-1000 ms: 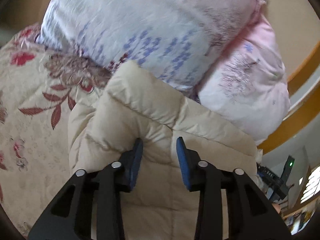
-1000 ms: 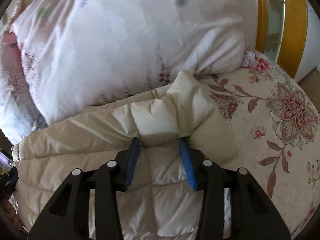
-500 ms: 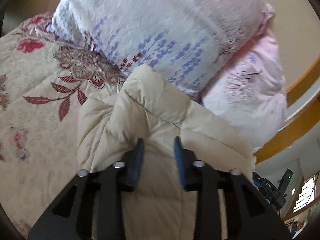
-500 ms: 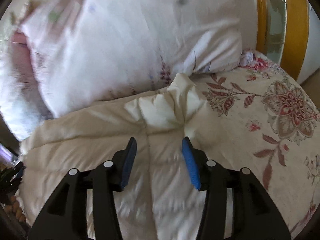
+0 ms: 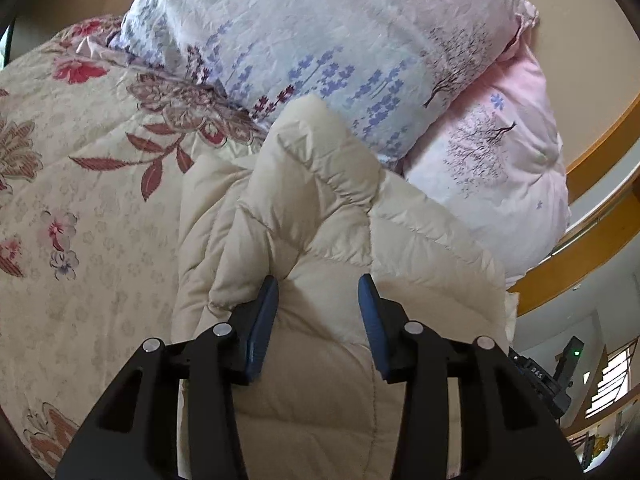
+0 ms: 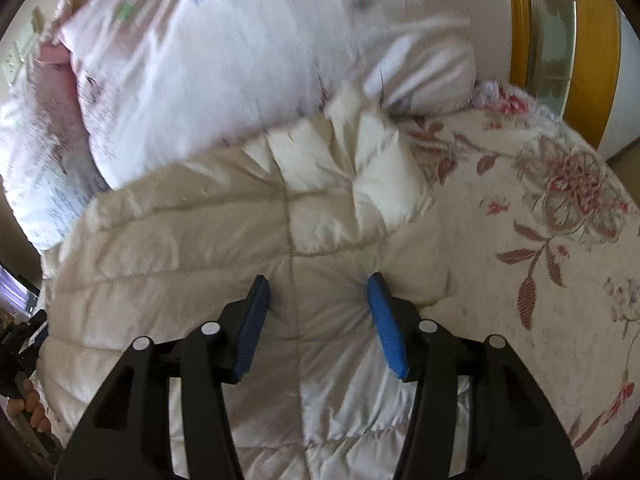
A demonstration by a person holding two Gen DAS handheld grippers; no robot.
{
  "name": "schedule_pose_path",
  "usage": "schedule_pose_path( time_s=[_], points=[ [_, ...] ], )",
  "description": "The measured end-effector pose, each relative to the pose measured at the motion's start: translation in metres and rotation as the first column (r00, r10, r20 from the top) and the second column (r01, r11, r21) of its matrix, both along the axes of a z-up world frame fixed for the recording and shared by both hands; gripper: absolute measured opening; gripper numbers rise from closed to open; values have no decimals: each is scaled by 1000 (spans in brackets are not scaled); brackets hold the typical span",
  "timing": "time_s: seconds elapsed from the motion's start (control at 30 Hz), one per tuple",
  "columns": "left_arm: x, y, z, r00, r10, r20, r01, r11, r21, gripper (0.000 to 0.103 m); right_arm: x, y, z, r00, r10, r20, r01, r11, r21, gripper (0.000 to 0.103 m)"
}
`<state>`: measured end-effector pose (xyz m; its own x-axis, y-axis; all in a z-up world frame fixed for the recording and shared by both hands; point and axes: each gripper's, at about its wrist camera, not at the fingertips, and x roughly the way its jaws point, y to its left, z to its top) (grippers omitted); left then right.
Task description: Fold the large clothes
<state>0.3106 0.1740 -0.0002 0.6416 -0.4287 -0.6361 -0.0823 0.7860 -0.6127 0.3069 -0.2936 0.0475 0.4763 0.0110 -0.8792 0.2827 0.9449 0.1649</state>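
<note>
Cream puffer jacket [image 5: 320,216] under (not between) both open jaws

Pillows [image 6: 240,60] motion-blurred (right wrist view)

bed: floral bedspread [image 5: 80,184] | headboard [image 5: 600,216] wooden (orange) | window [image 5: 612,376] daylit

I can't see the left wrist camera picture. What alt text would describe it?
A cream quilted puffer coat lies bunched on a floral bedspread, with the left gripper open just above it, blue pads apart. Behind the coat sits a pile of pastel flowered bedding, with a wooden bed frame at right.
</note>
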Motion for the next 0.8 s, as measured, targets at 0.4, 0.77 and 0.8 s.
schedule_pose_path(
  time_s=[0.4, 0.77, 0.8],
  points=[
    [-6, 15, -12, 999, 12, -51, -18, 993, -117, 39, -12, -15, -13, 999, -47, -4, 48, 993, 111, 61],
    [-114, -22, 58, 988, -123, 95, 105, 980, 172, 96, -120, -28, 36, 958, -278, 68, 252, 933, 257, 95],
    [-121, -25, 59, 987, -134, 89, 118, 980, 162, 96, -127, -27, 35, 953, -296, 58, 270, 922, 277, 95]
  ],
)
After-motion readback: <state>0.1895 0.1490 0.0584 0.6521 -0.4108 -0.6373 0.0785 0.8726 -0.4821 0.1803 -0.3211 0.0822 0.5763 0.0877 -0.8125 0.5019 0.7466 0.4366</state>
